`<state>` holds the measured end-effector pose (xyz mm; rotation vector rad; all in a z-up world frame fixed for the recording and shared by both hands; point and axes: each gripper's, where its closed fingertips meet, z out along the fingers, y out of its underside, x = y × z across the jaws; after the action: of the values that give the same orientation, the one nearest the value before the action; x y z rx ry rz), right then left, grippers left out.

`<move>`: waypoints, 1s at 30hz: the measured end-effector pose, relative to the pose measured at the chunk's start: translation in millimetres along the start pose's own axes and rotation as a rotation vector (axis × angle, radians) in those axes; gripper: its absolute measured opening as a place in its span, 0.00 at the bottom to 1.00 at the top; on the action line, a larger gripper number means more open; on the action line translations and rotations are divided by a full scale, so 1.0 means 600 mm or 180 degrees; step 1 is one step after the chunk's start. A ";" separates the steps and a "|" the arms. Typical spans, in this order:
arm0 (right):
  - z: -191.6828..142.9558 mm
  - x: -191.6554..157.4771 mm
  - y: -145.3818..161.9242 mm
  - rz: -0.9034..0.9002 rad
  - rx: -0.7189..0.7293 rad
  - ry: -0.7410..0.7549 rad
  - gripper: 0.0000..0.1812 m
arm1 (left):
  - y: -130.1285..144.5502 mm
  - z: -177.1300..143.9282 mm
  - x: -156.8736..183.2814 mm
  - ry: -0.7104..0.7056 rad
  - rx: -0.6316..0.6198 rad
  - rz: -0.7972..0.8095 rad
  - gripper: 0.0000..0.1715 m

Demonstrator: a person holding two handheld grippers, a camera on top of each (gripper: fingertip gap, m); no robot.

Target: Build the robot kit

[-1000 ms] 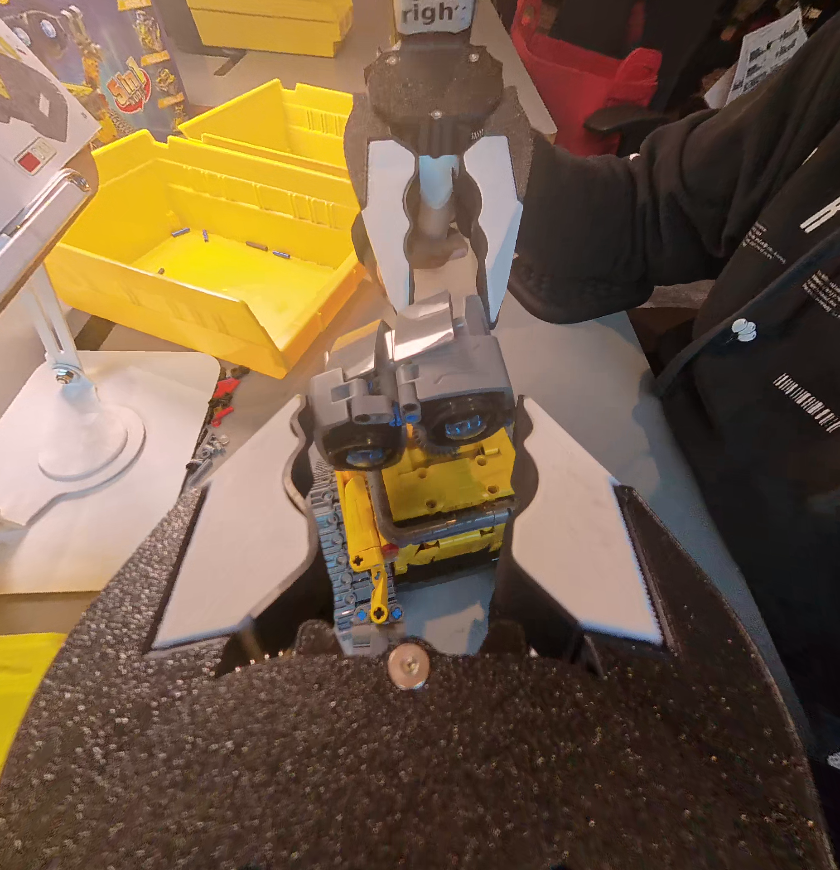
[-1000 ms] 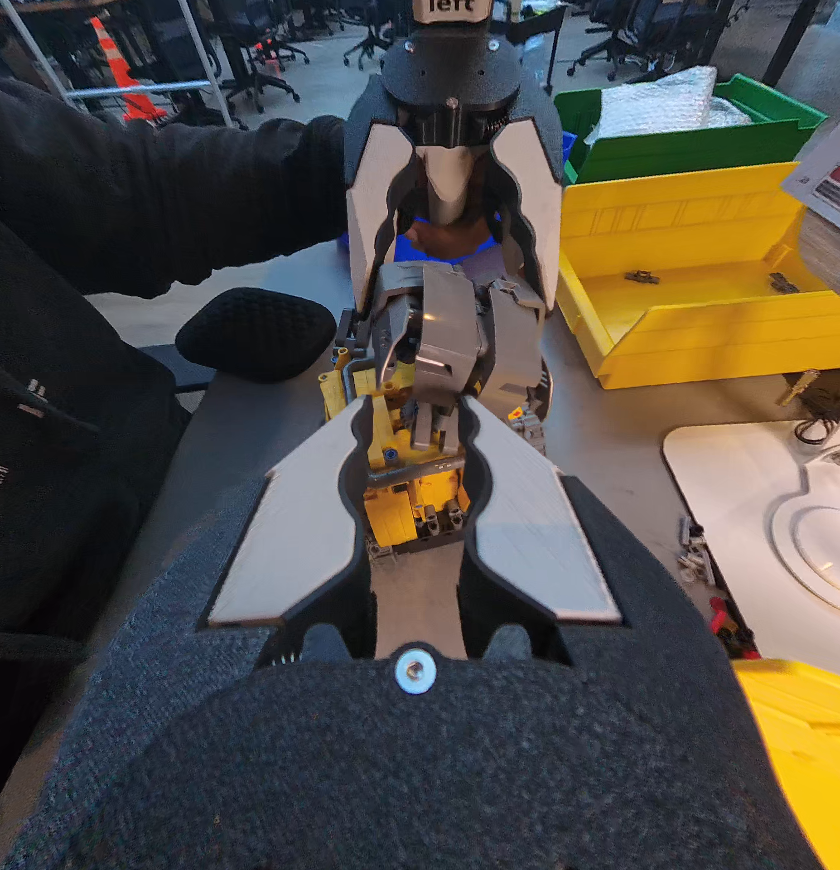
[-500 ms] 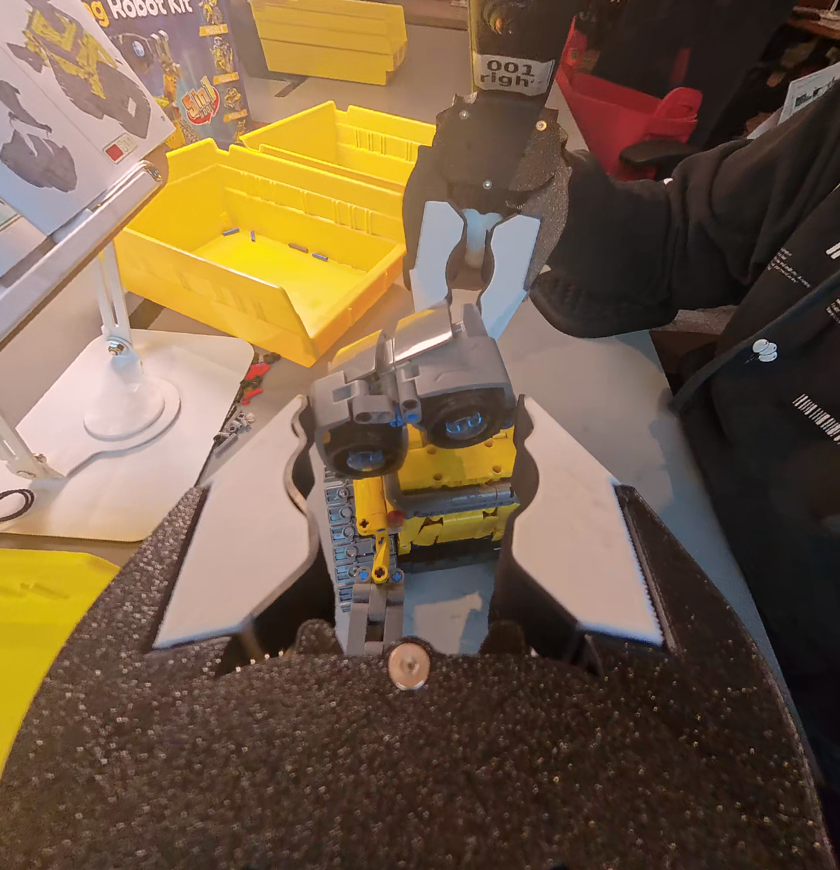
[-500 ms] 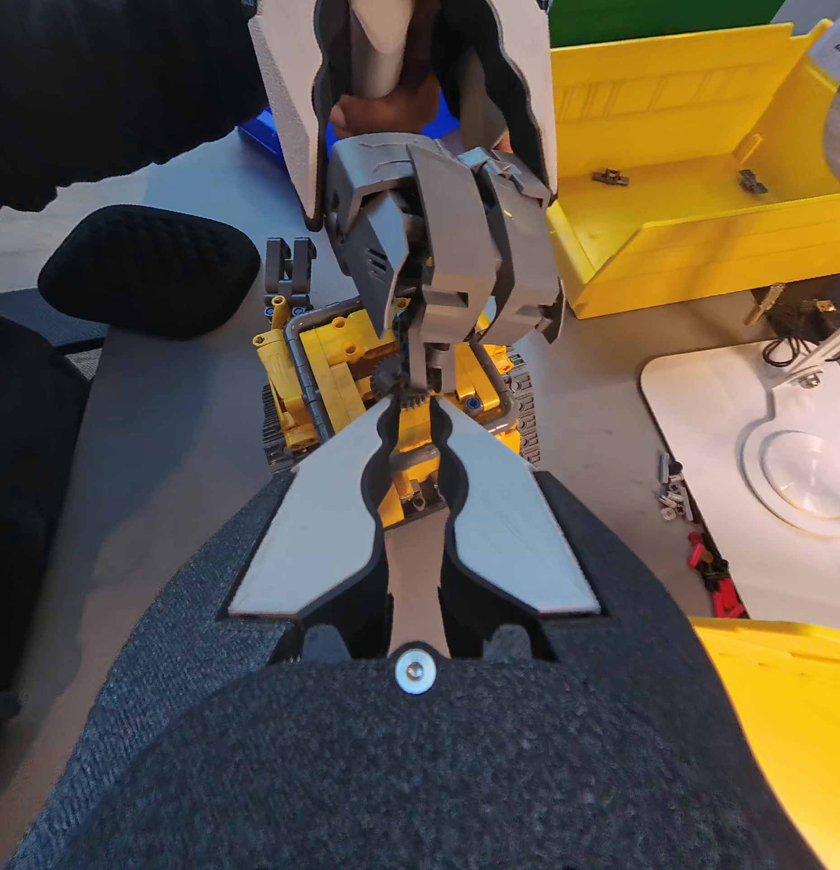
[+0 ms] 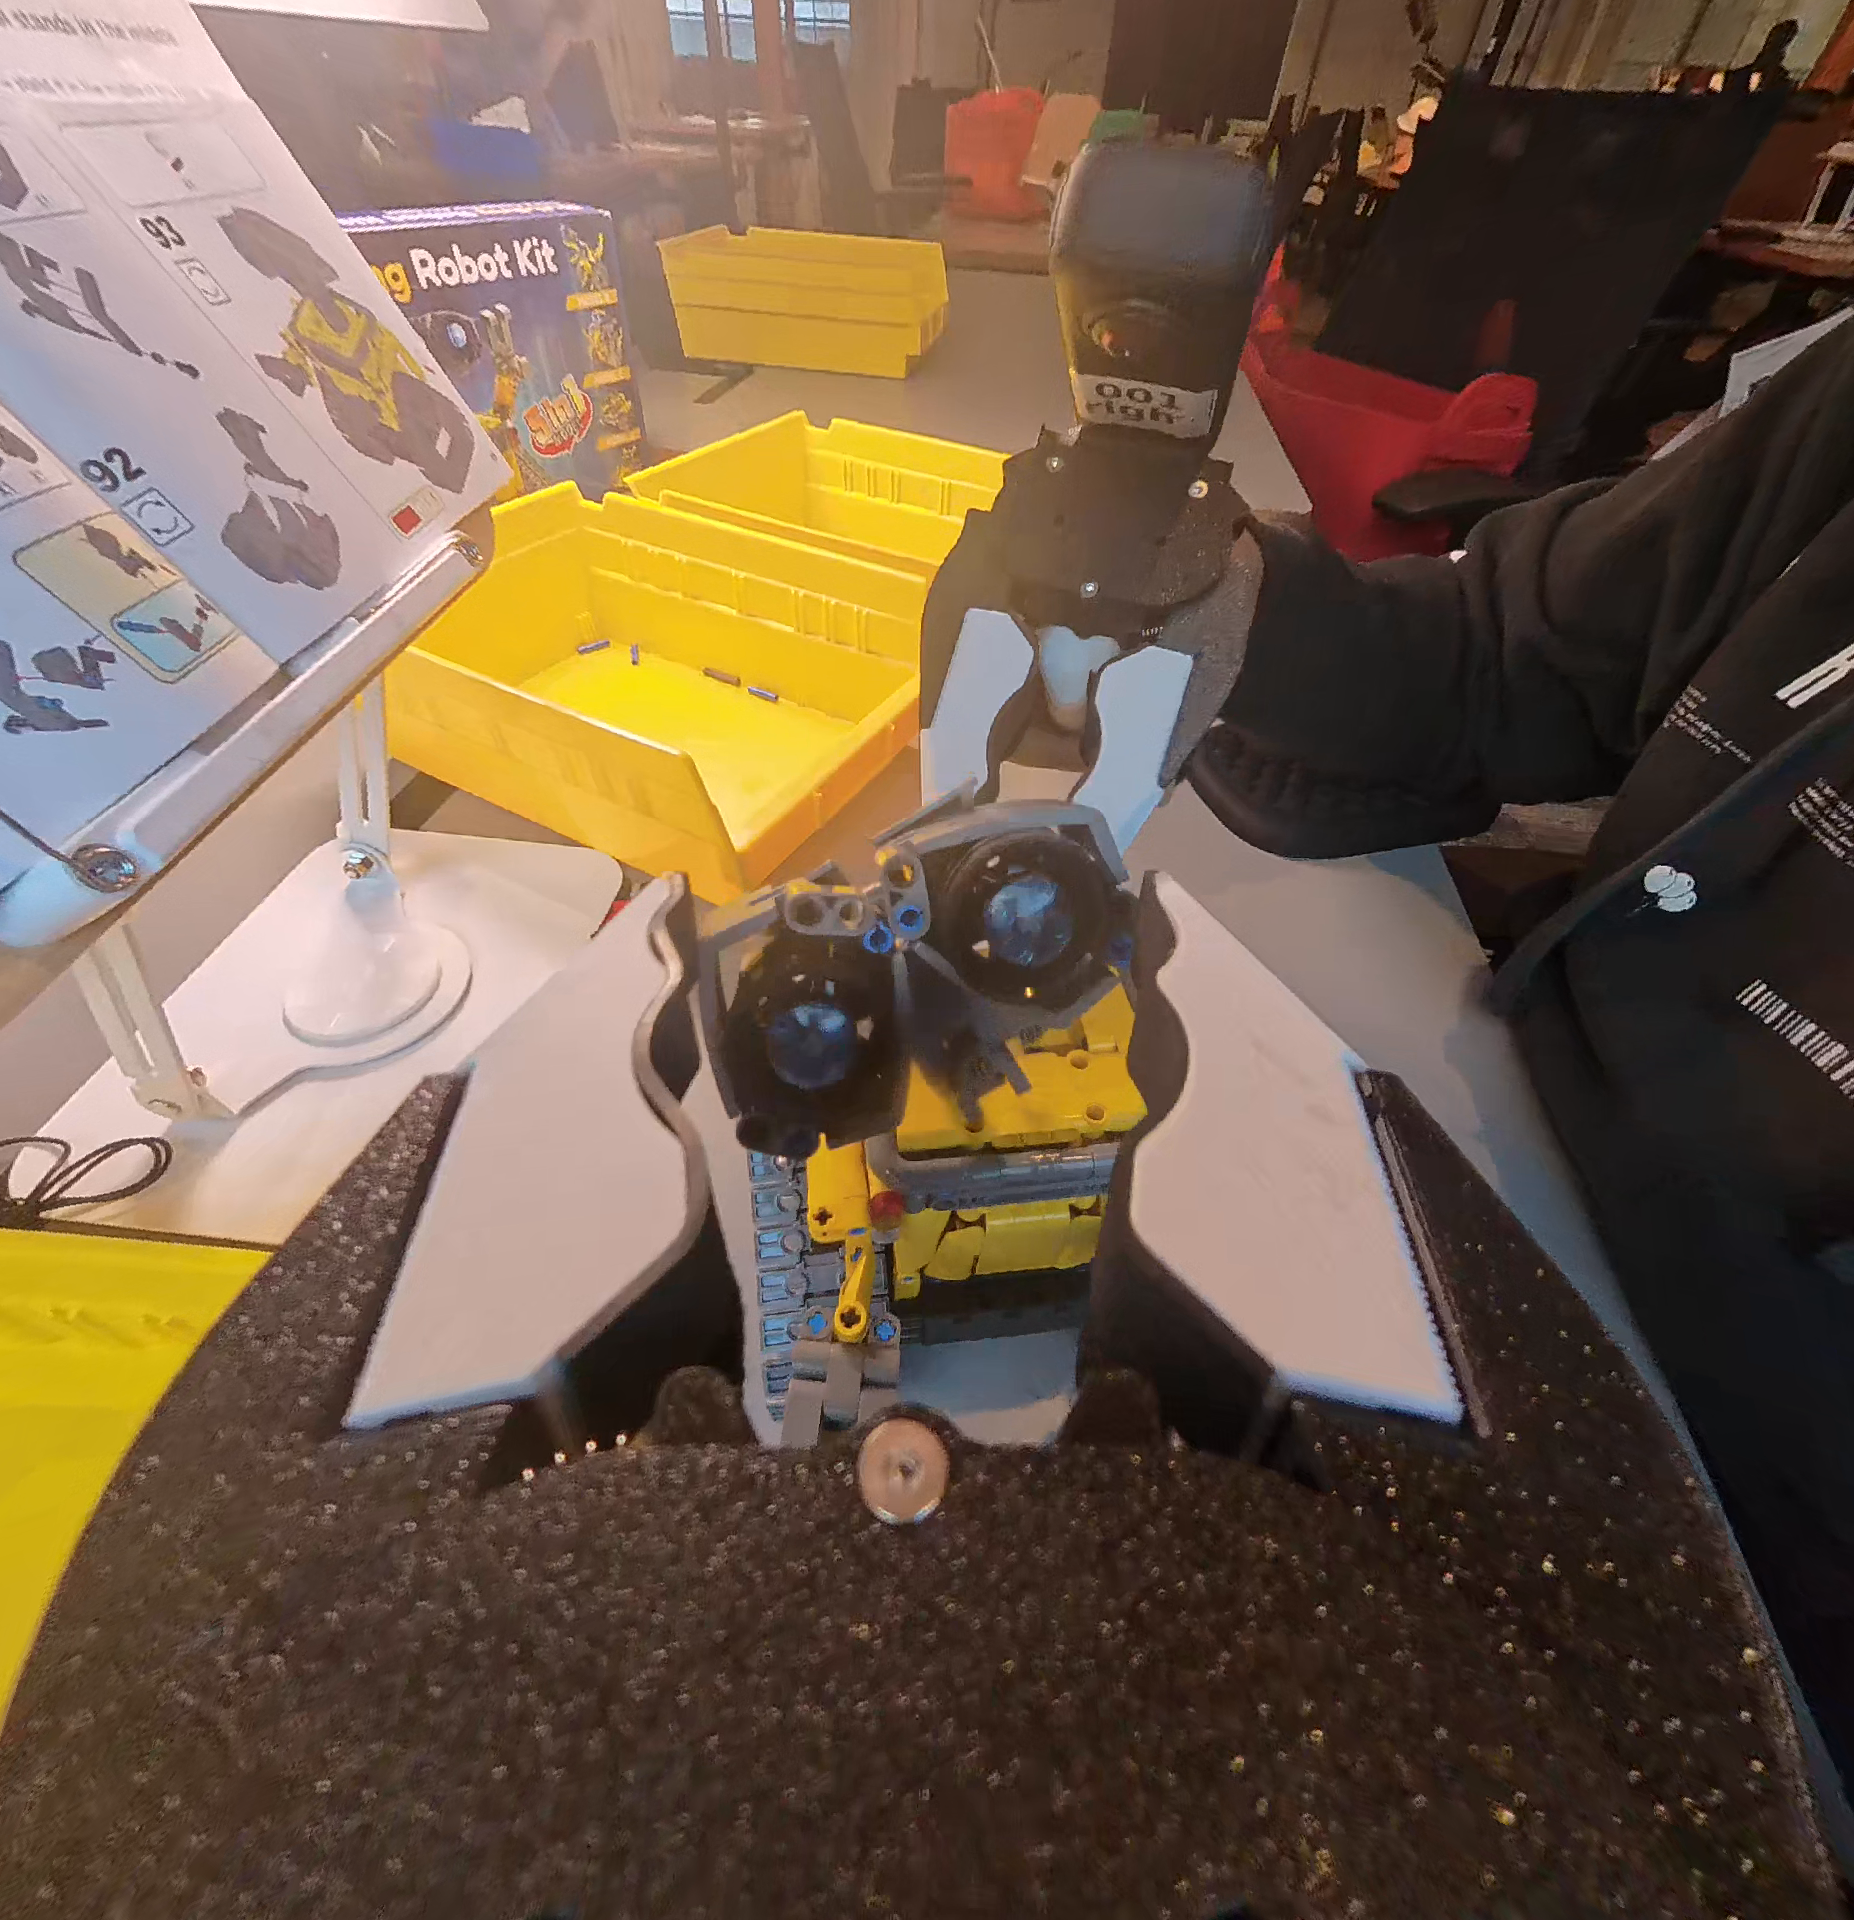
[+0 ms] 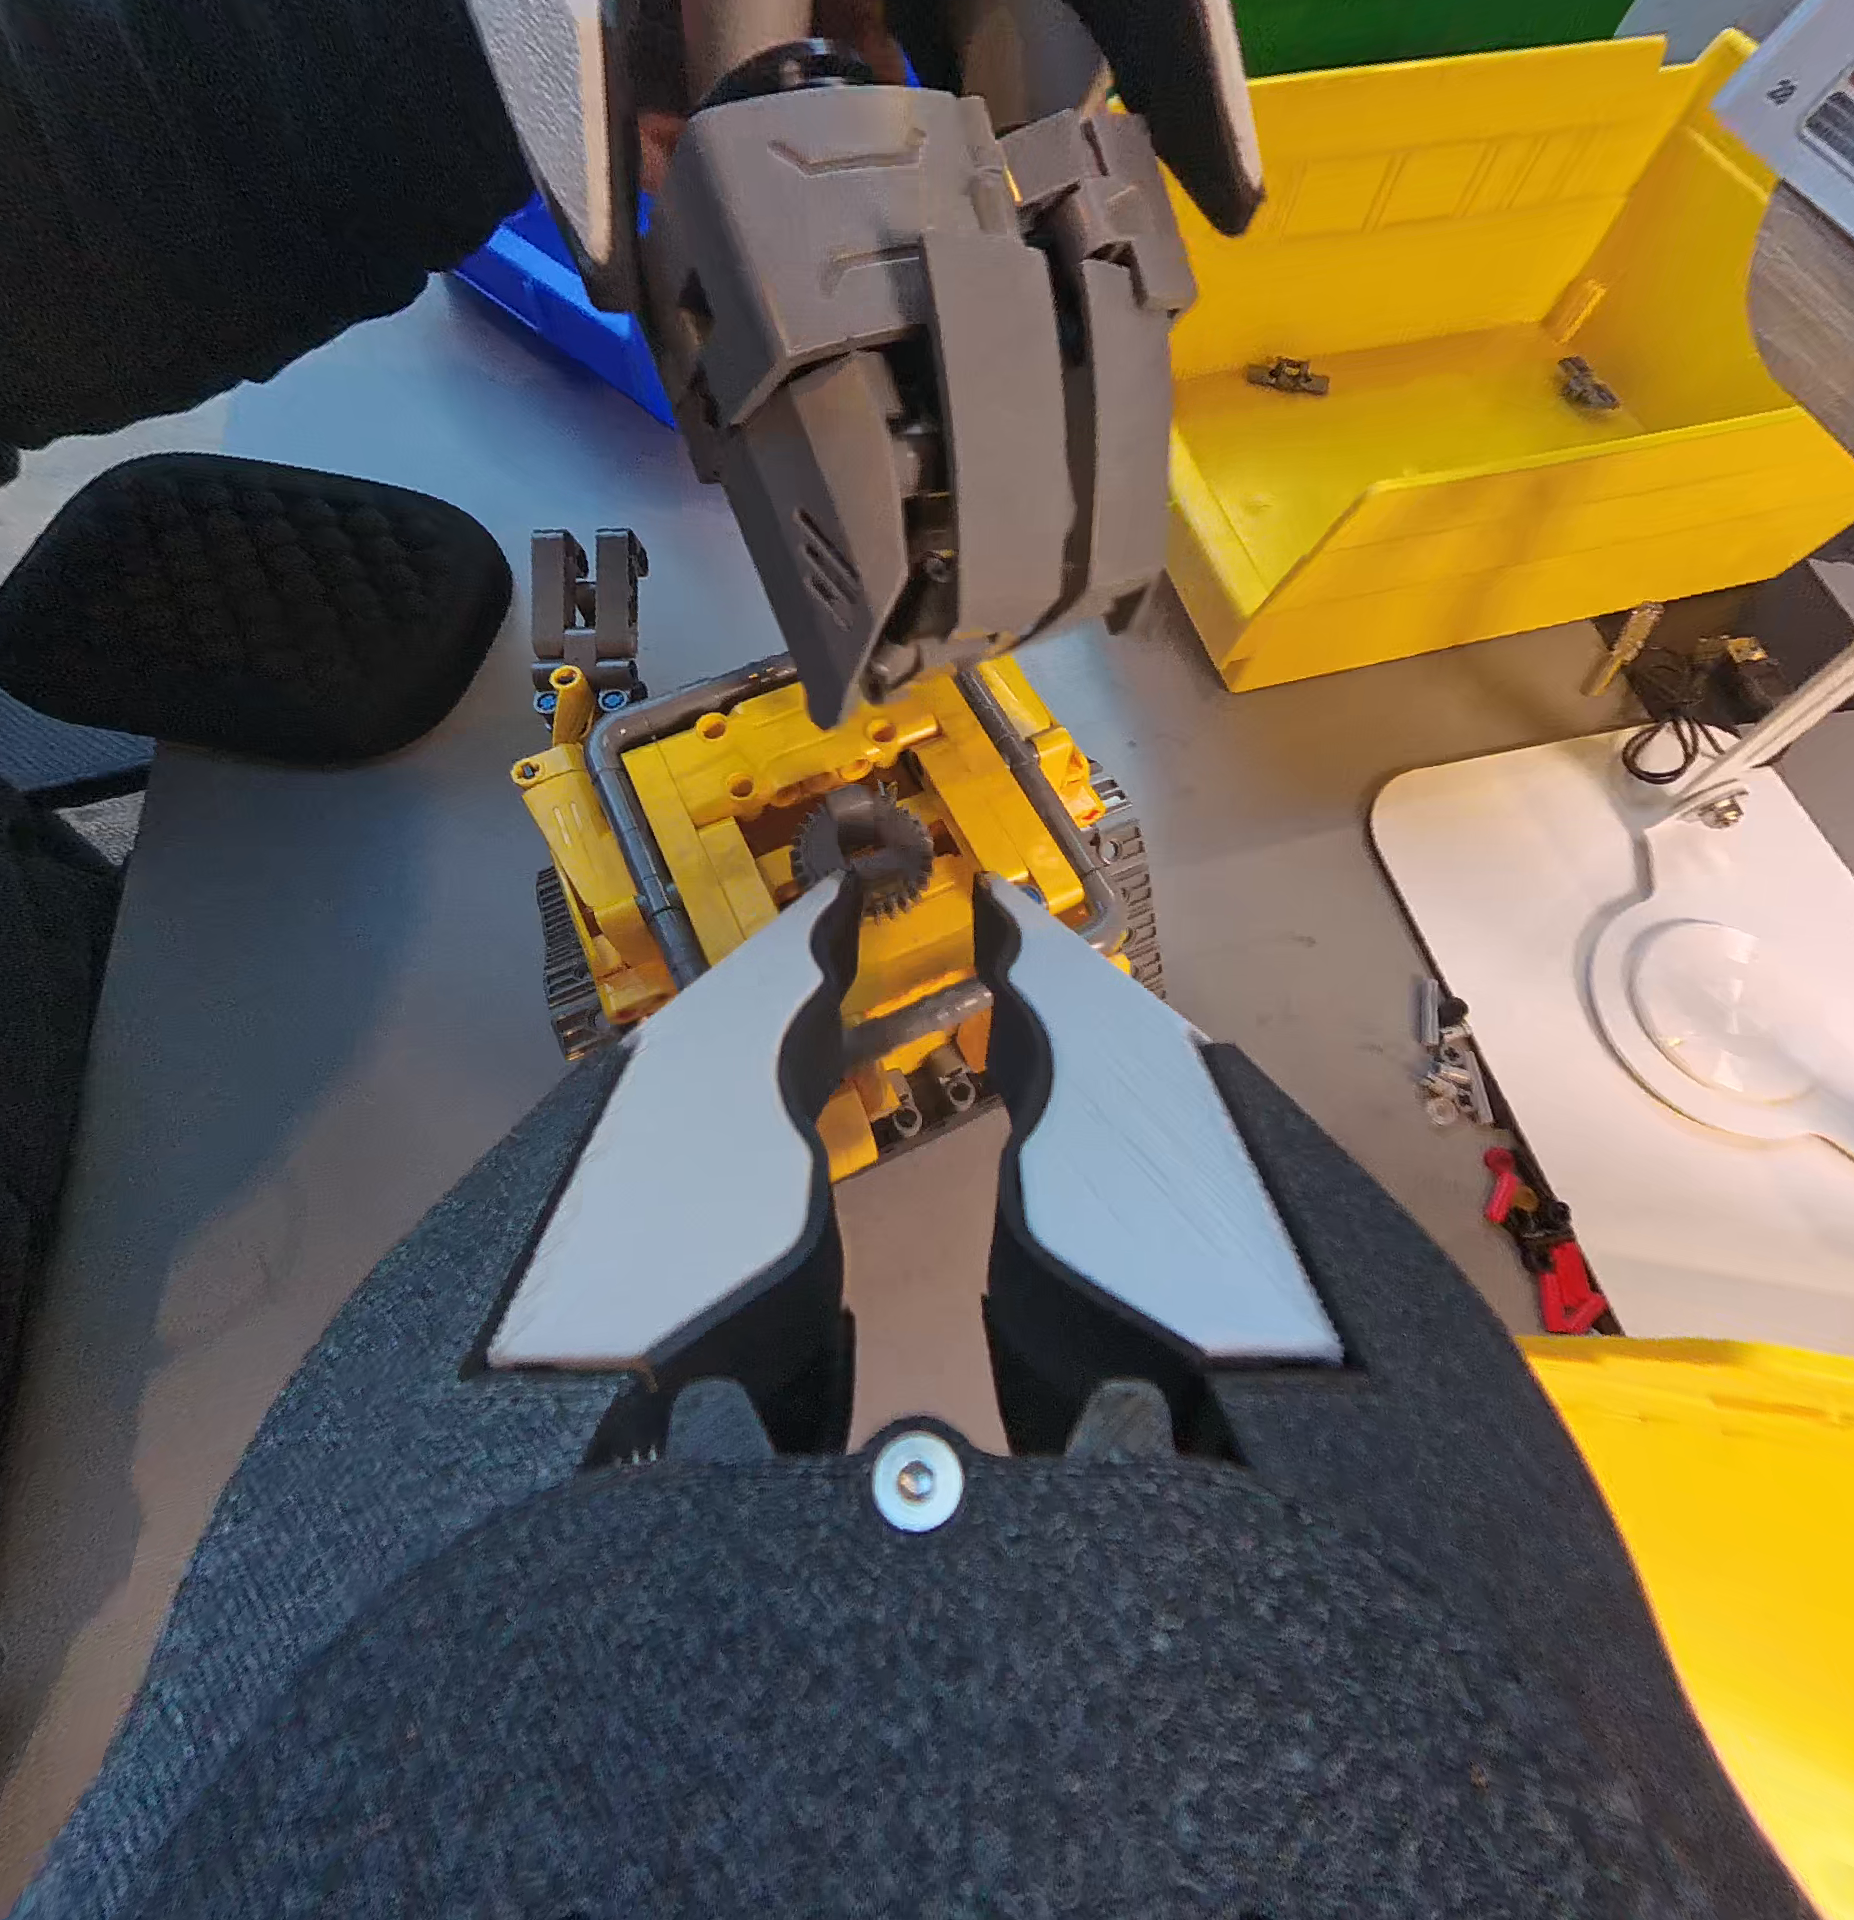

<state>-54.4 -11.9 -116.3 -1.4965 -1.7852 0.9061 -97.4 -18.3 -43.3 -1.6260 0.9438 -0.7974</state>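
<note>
A brick-built robot stands on the grey table: a yellow body (image 5: pixel 1016 1101) on grey tracks, also in the right wrist view (image 6: pixel 757 810). Its grey head with two dark eyes (image 5: pixel 902 987) is off the body and tilted above it. My left gripper (image 5: pixel 912 904) is shut on the head, one finger on each side; this shows at the top of the right wrist view (image 6: pixel 902 364). My right gripper (image 6: pixel 915 883) is open by a narrow gap and empty, its tips just above the body's black gear (image 6: pixel 866 847). It also shows behind the head (image 5: pixel 1037 800).
Yellow bins (image 5: pixel 642 717) (image 6: pixel 1474 468) hold a few small parts. A booklet on a white stand (image 5: pixel 175 416) and a kit box (image 5: pixel 518 332) are at left. A black pad (image 6: pixel 237 603), loose small parts (image 6: pixel 1453 1060) and a person's dark sleeve (image 5: pixel 1474 644) are nearby. The tips of one gripper are about 9 cm away from the tips of the other.
The grey head has come off the yellow body and risen with my left gripper, tilting. The gear on top of the body is now uncovered. My right gripper has drawn back above the body.
</note>
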 end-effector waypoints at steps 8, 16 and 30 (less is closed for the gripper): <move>0.006 -0.012 -0.002 -0.0064 0.0114 -0.0214 0.10 | -0.002 -0.001 0.001 0.0031 0.0110 -0.0033 0.48; 0.006 -0.012 -0.001 -0.0014 0.0251 -0.0431 0.05 | 0.003 -0.014 0.007 0.0010 0.0262 -0.0059 0.48; 0.003 -0.009 -0.037 0.0162 0.0668 -0.0553 0.33 | 0.006 -0.020 0.014 -0.0022 0.0298 -0.0001 0.48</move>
<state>-67.4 -19.9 -99.2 -1.3696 -1.7166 1.2417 -104.7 -31.9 -43.5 -1.5468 0.8885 -0.8236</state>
